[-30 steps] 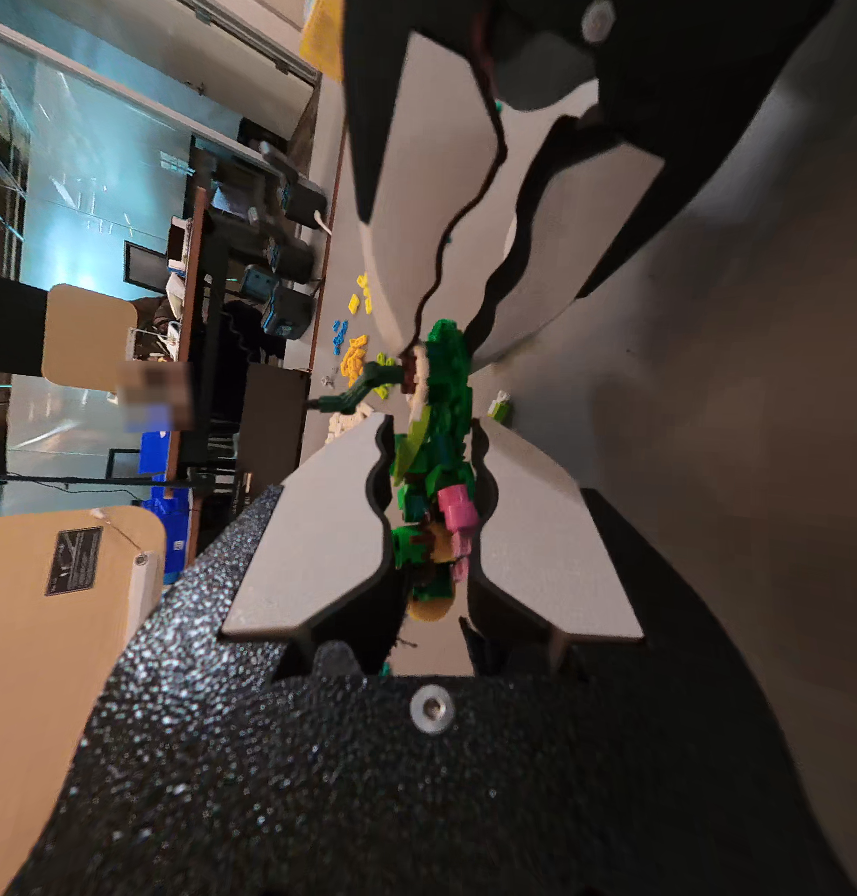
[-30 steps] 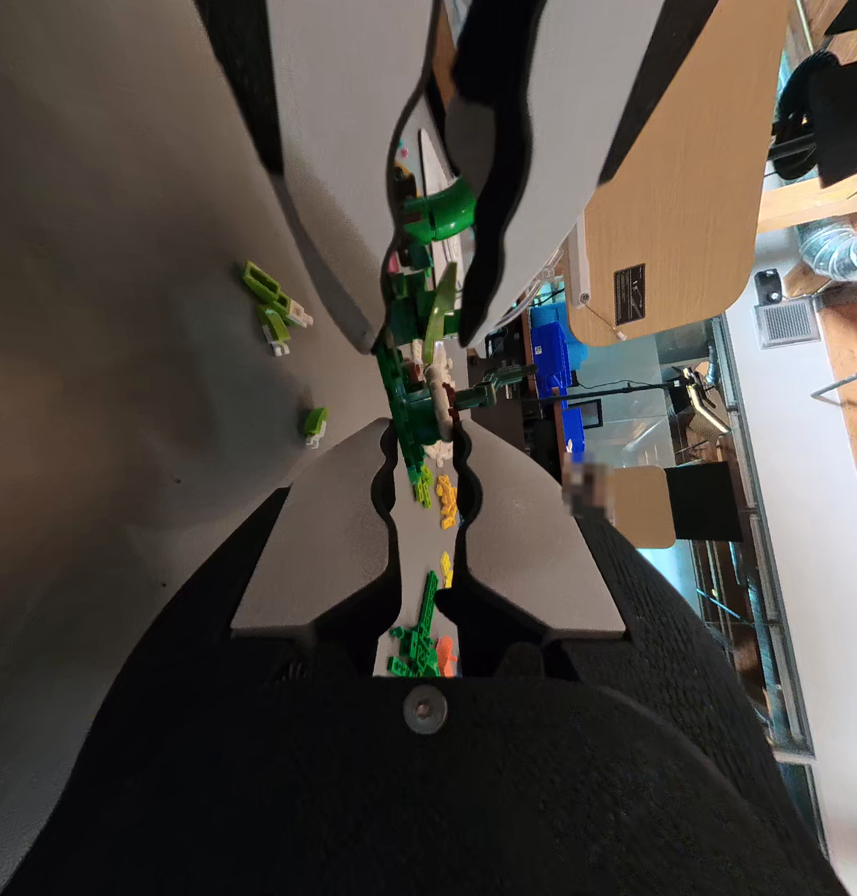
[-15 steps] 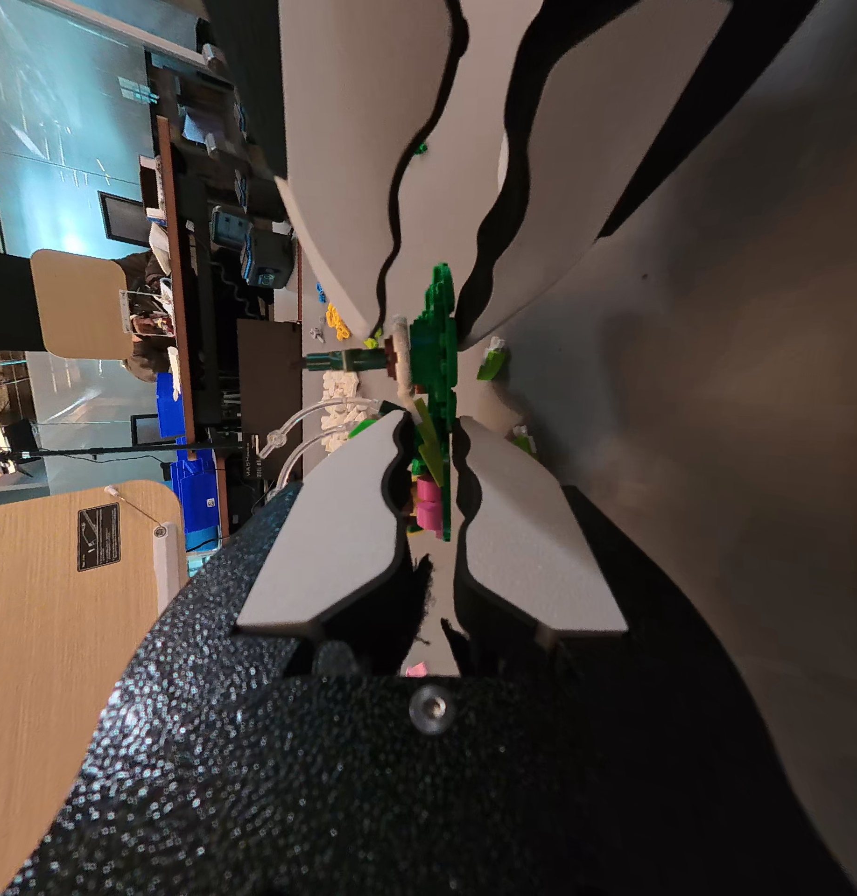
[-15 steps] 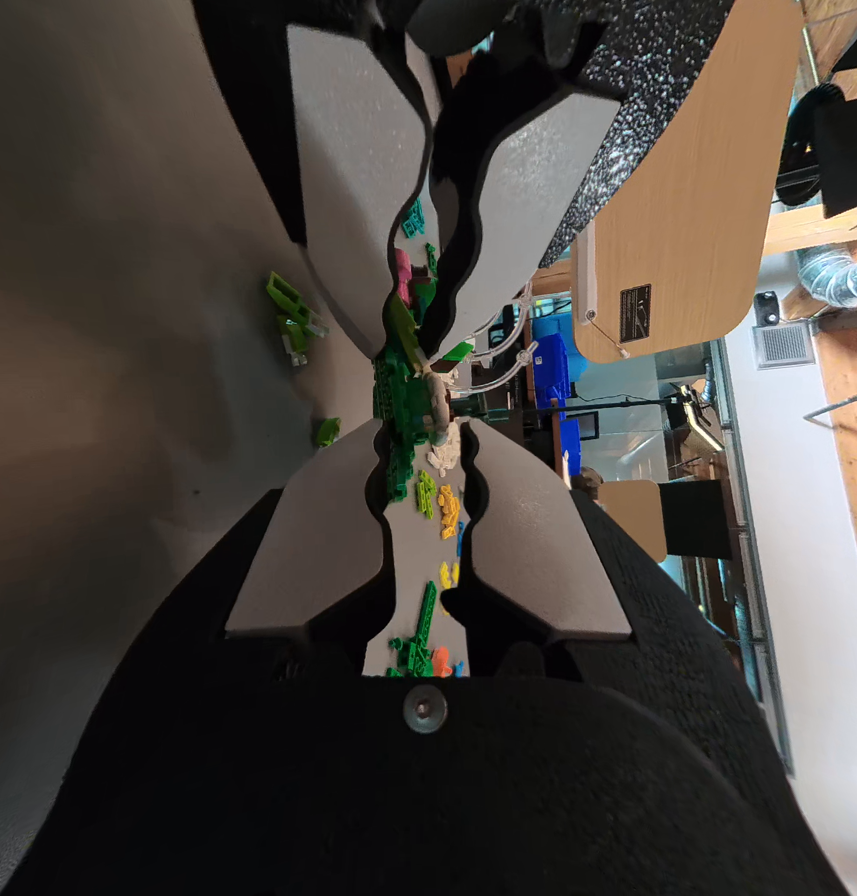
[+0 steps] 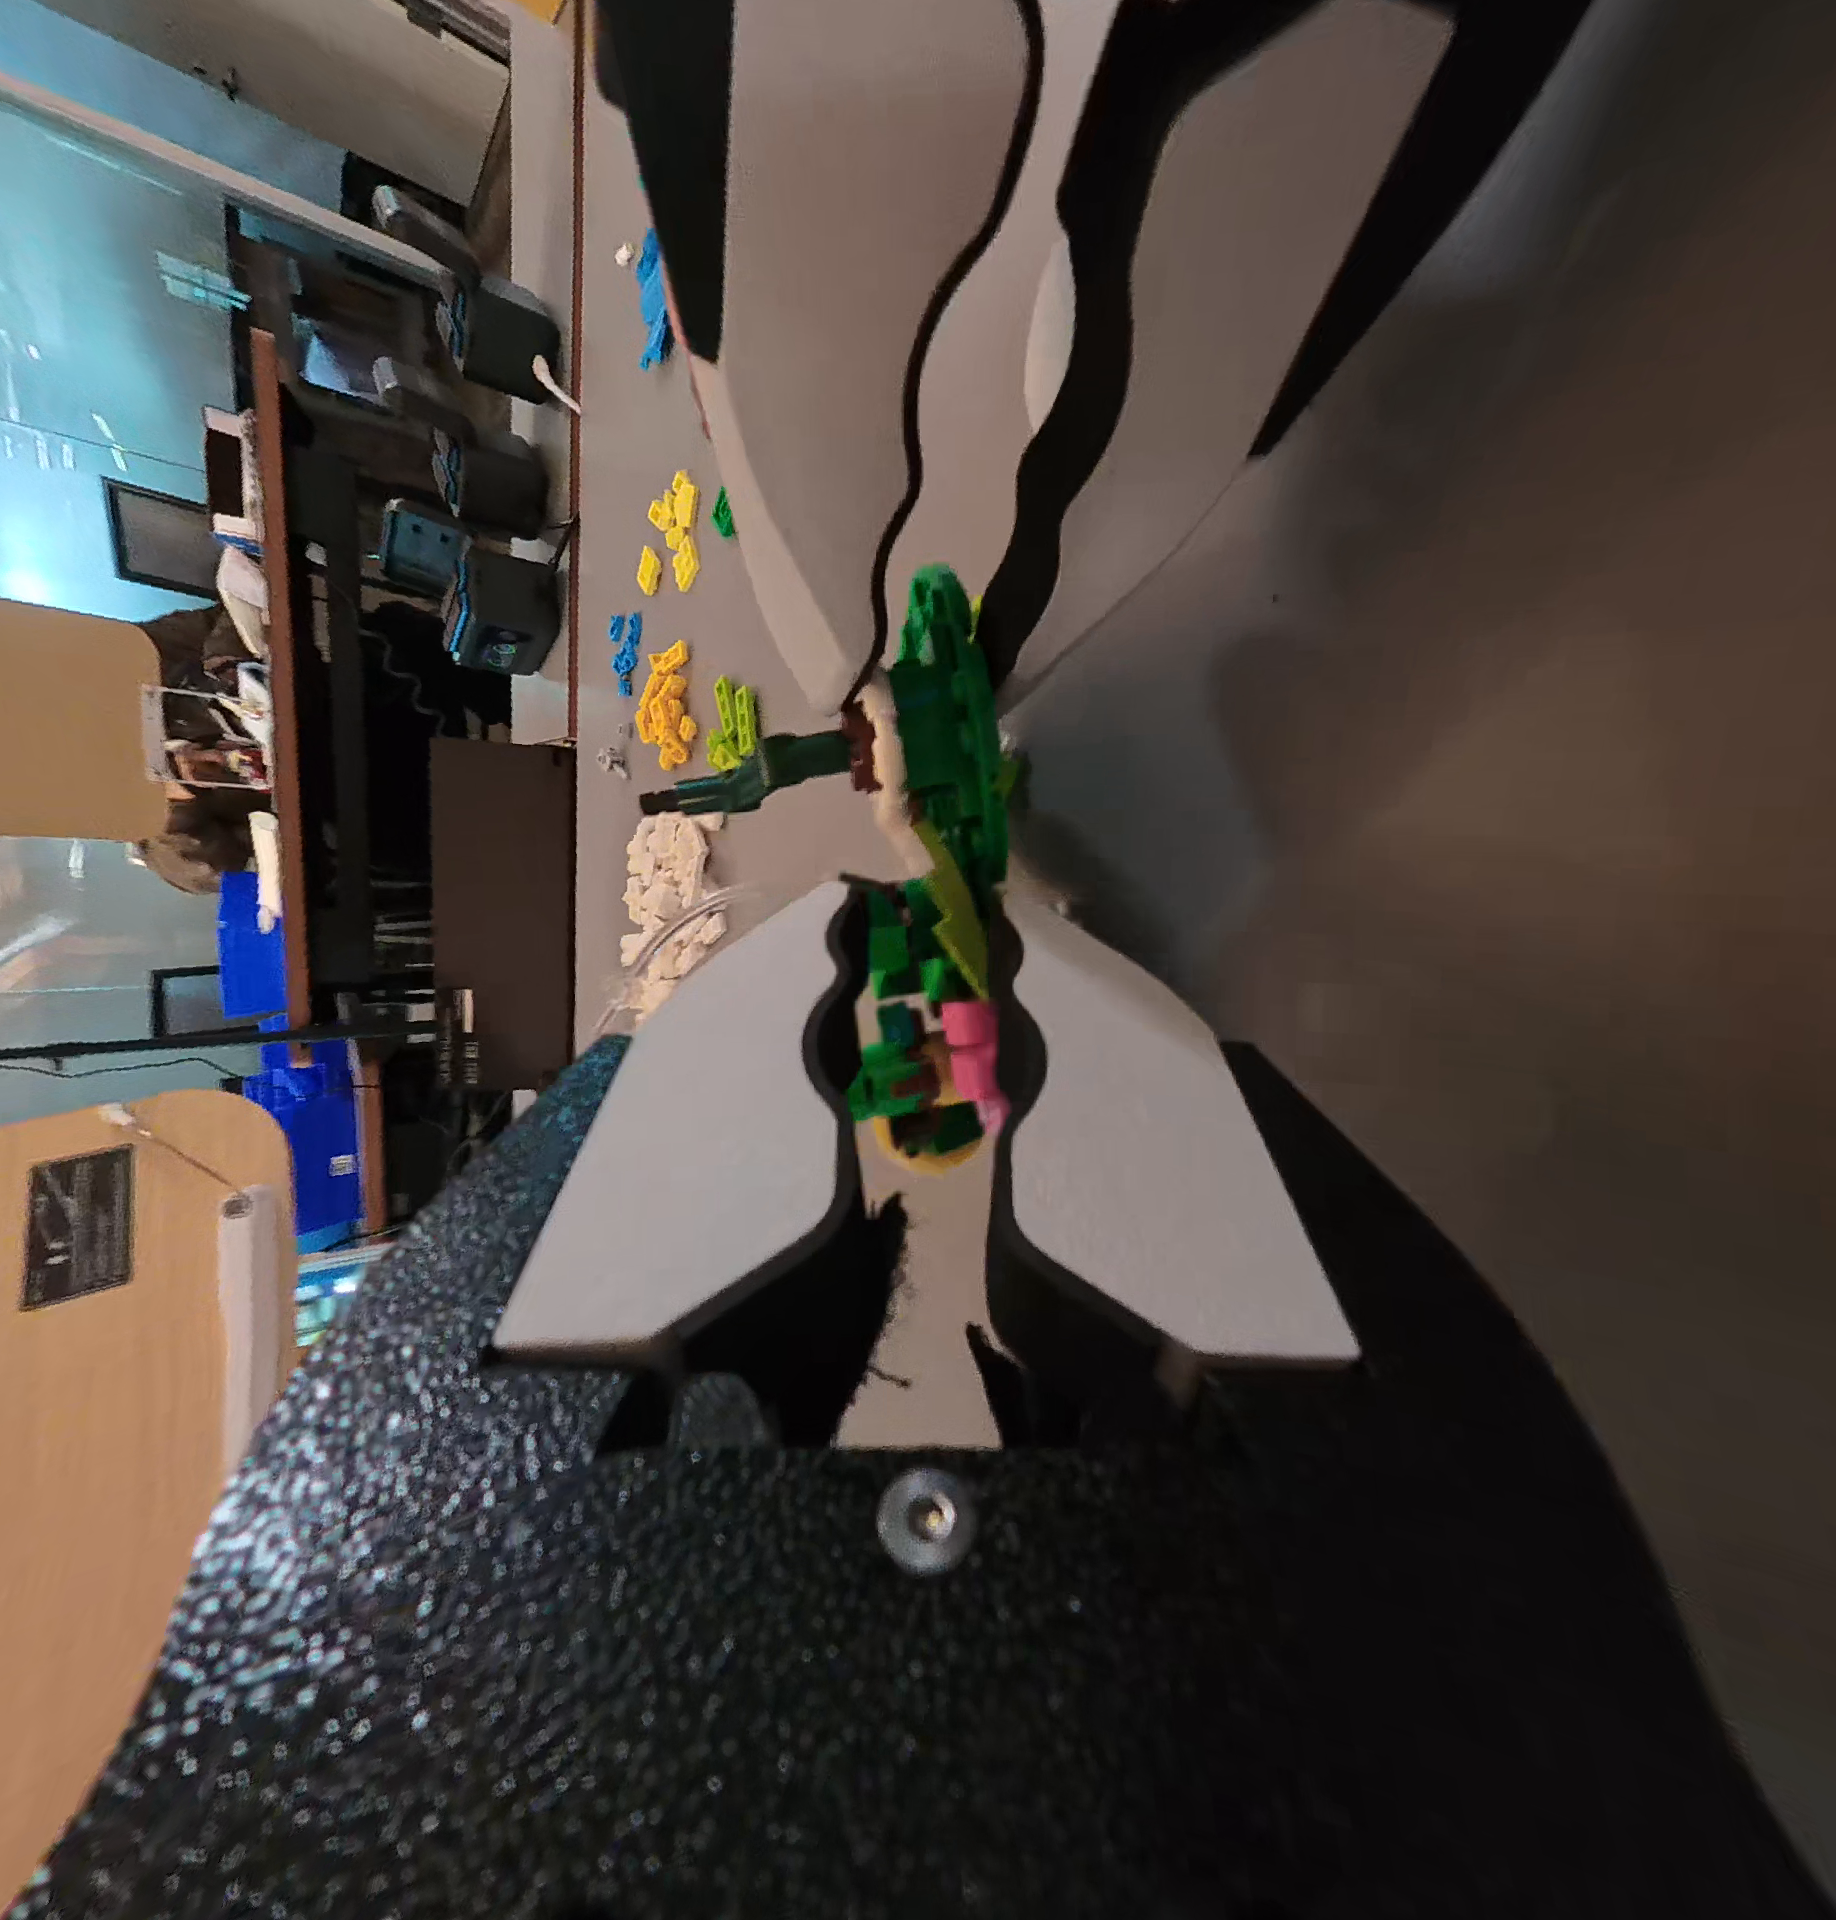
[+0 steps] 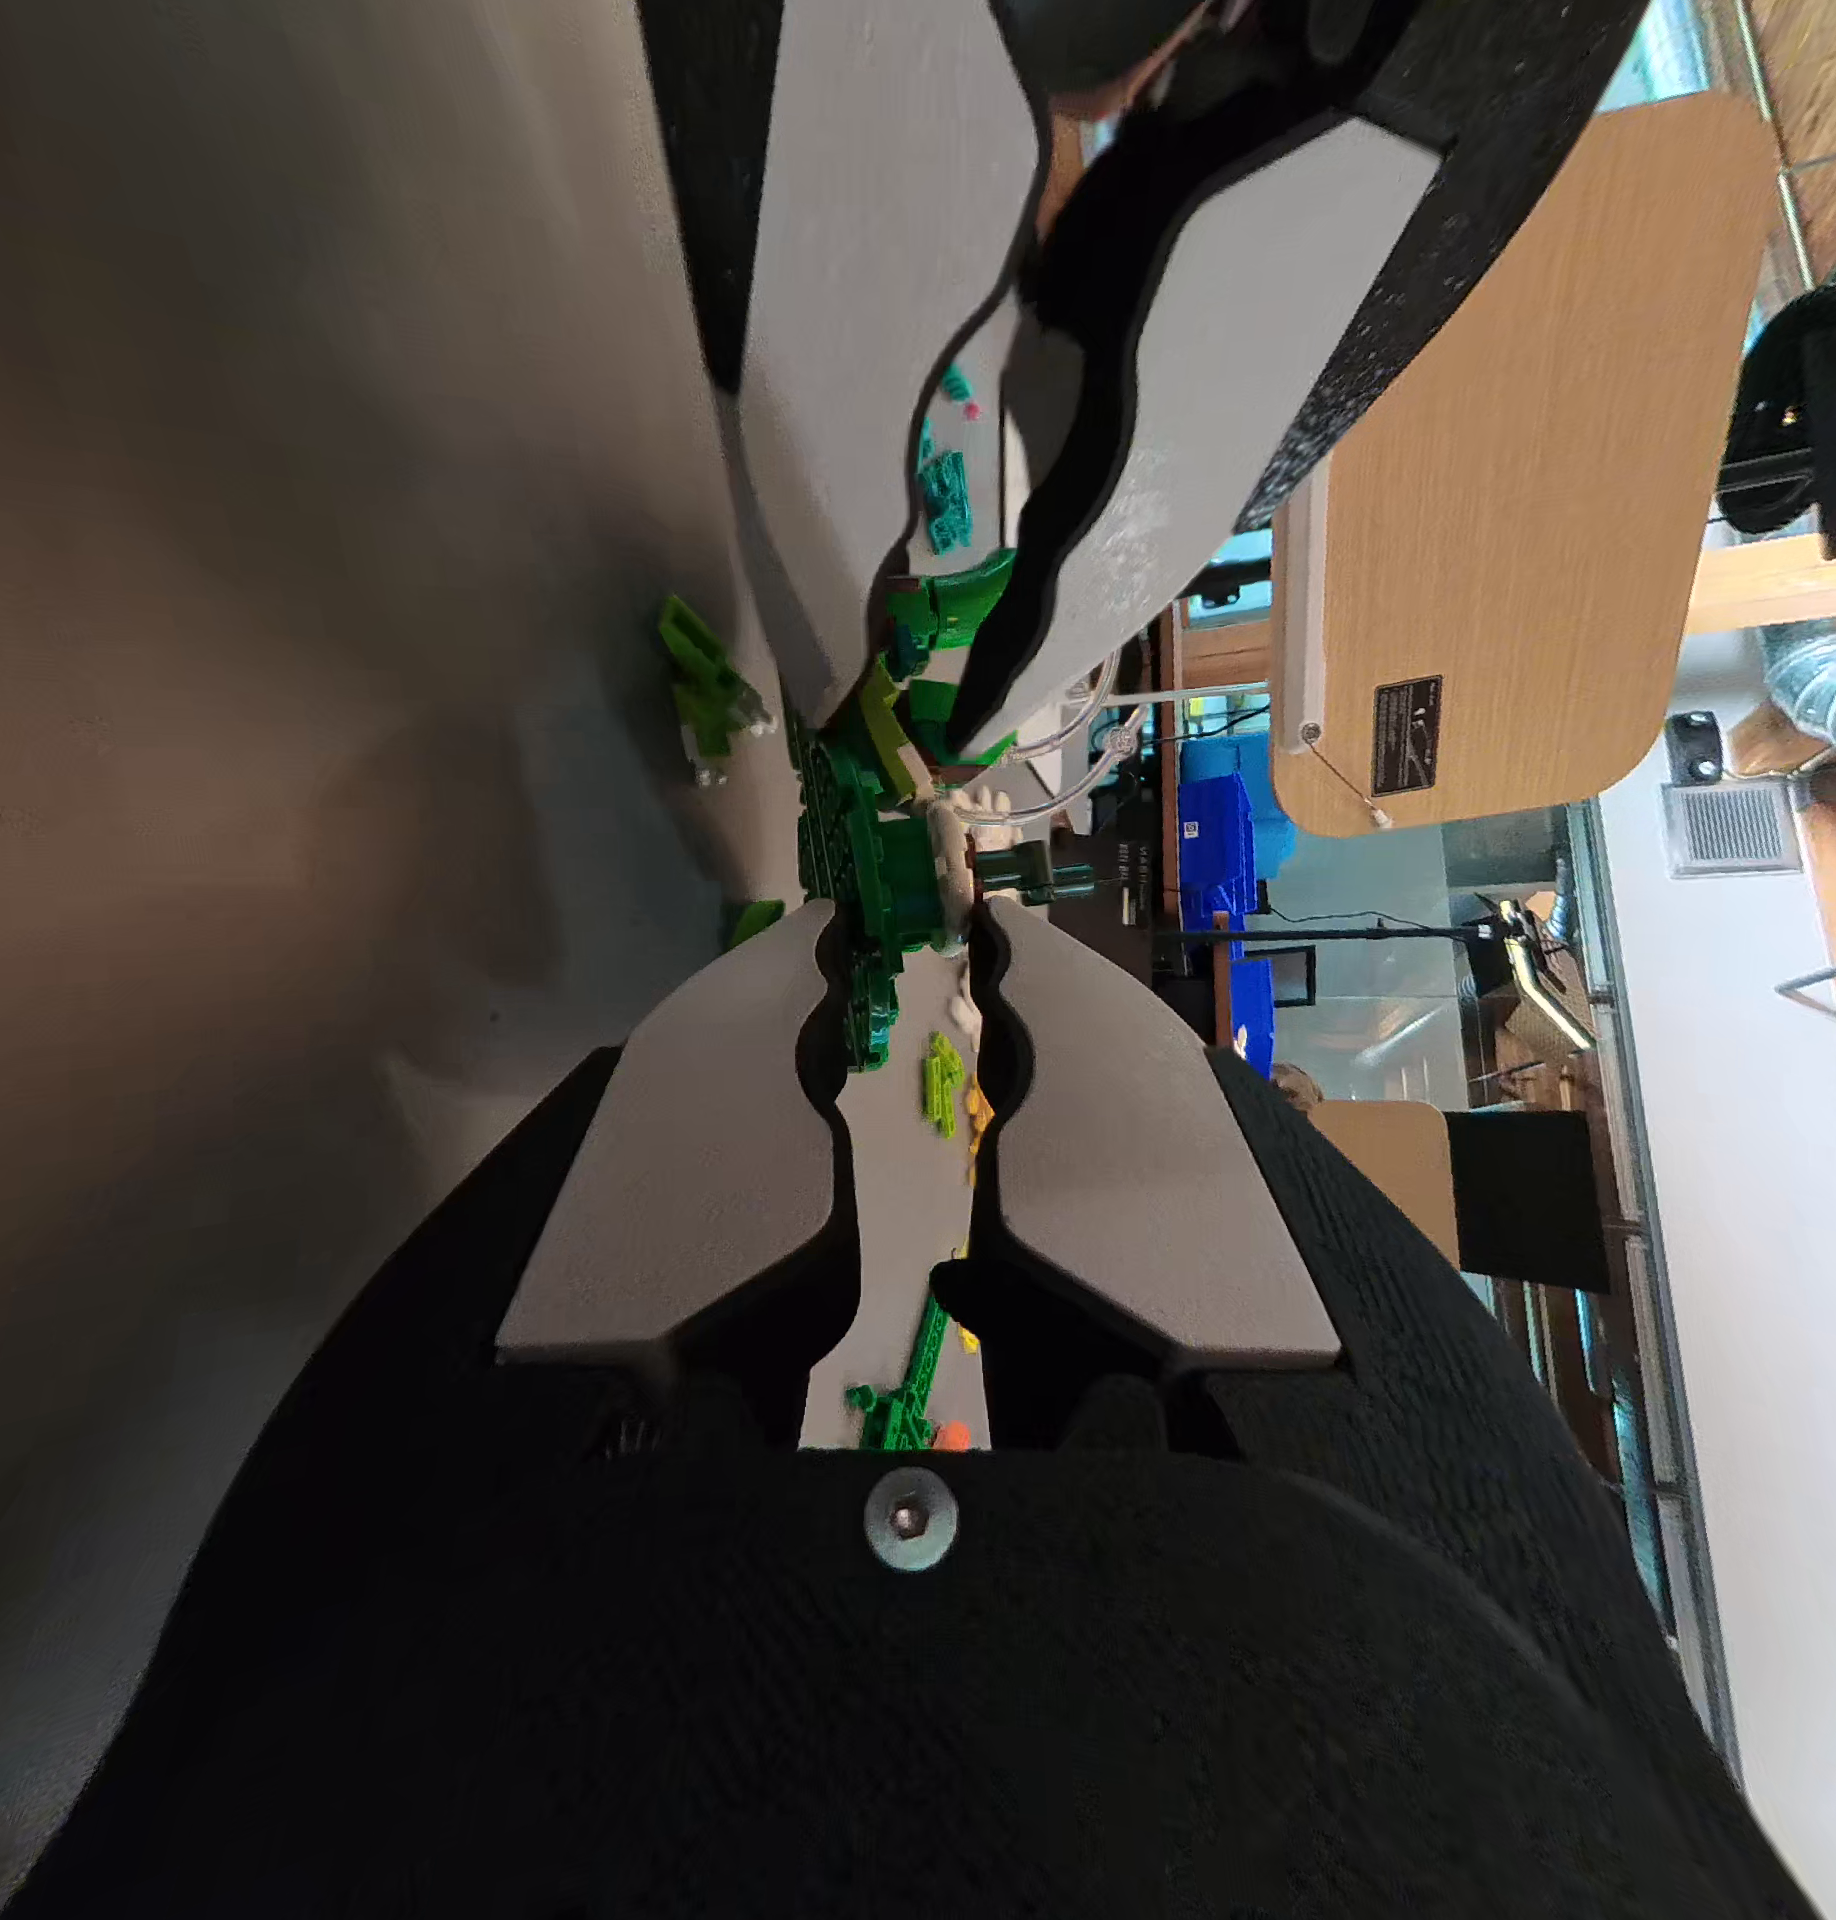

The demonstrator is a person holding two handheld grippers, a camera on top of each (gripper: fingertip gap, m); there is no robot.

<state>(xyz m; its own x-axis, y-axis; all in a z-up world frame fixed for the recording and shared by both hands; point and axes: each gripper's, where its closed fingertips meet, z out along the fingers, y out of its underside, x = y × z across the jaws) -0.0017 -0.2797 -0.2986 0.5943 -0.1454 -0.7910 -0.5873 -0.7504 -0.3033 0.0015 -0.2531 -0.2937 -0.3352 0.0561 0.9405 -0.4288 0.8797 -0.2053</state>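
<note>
Left wrist view: unreadable dark label plate on wooden panel.

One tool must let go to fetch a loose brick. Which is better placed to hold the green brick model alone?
Probably left. The left tool has the green brick model seated deep between its fingers, around the pink piece. The right tool grips it only near the fingertips.

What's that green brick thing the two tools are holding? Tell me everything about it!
The green brick model is built of small plastic toy bricks: a flat dark green studded plate, lime leaf pieces, a pink bit, a whitish ring and a dark green stem poking sideways. It is held edge-on above the grey table, the left tool and right tool pinching opposite ends.
</note>
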